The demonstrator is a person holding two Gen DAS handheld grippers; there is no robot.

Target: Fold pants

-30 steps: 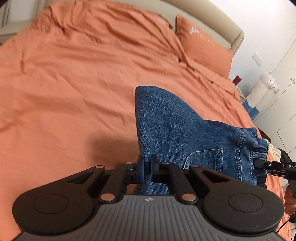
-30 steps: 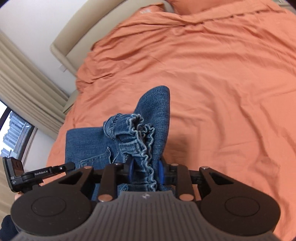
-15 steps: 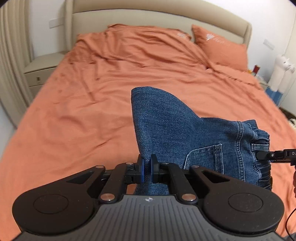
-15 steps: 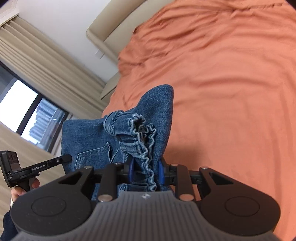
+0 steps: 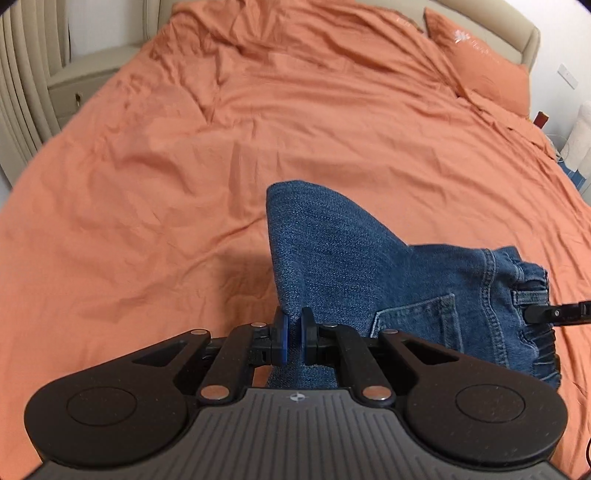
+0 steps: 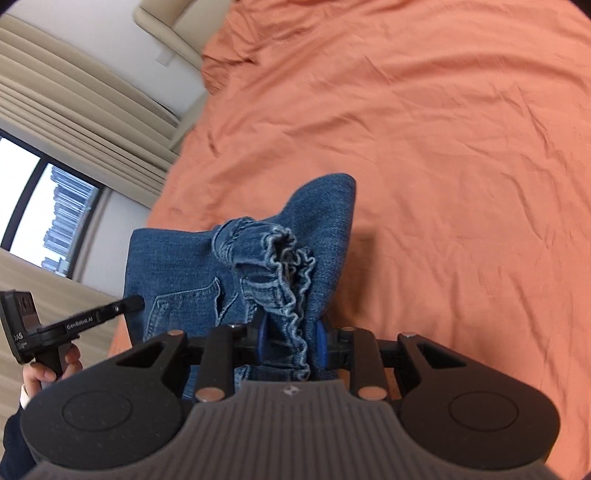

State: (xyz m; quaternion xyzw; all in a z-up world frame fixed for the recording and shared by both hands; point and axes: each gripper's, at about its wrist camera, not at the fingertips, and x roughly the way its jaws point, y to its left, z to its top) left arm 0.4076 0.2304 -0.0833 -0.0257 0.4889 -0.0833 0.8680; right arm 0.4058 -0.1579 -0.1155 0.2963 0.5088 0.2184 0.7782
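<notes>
Bed (image 5: 258, 129) nearer, denim pants (image 5: 351, 266) (puckered waistband)

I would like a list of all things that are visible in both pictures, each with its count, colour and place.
jeans: one, blue denim, held up over the bed between both grippers
bed cover: one, orange, wrinkled, over the whole bed
pillow: one, orange, at the head of the bed
headboard: one, beige, behind the pillow
nightstand: one, beige, beside the bed
curtain: one, beige, beside the window
window: one, dark frame, buildings outside
left gripper: black, blue pads, shut on a jeans edge
right gripper: black, blue pads, shut on the waistband
hand: one, holding the left gripper's handle
</notes>
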